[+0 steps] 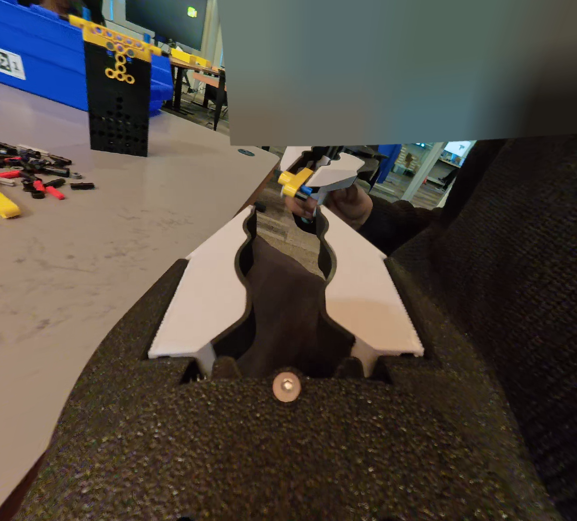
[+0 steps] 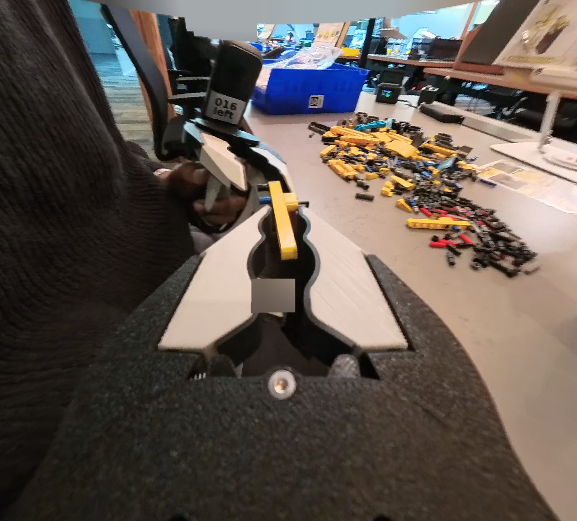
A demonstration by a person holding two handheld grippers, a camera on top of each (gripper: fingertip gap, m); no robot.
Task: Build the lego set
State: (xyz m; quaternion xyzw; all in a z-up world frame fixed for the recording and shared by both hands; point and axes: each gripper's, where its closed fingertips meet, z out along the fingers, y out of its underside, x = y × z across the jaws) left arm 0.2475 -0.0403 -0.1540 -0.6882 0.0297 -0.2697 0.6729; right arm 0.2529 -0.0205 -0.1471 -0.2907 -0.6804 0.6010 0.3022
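My right gripper is shut on a yellow T-shaped beam piece with a blue pin and a black pin through it. The piece stands upright between the fingertips. In the left wrist view the same piece shows in the right gripper, held by a hand. My left gripper is open and empty, pointing at that piece from just off the table's edge. The left gripper also shows in the right wrist view, close behind the piece, held by a hand in a dark sleeve.
On the grey table stands a black perforated tower with yellow beams before a blue bin, with loose pieces nearby. A wide pile of yellow, black and red pieces, a blue bin and a white stand lie to the right. Left and right tips are no more than a few centimetres apart.
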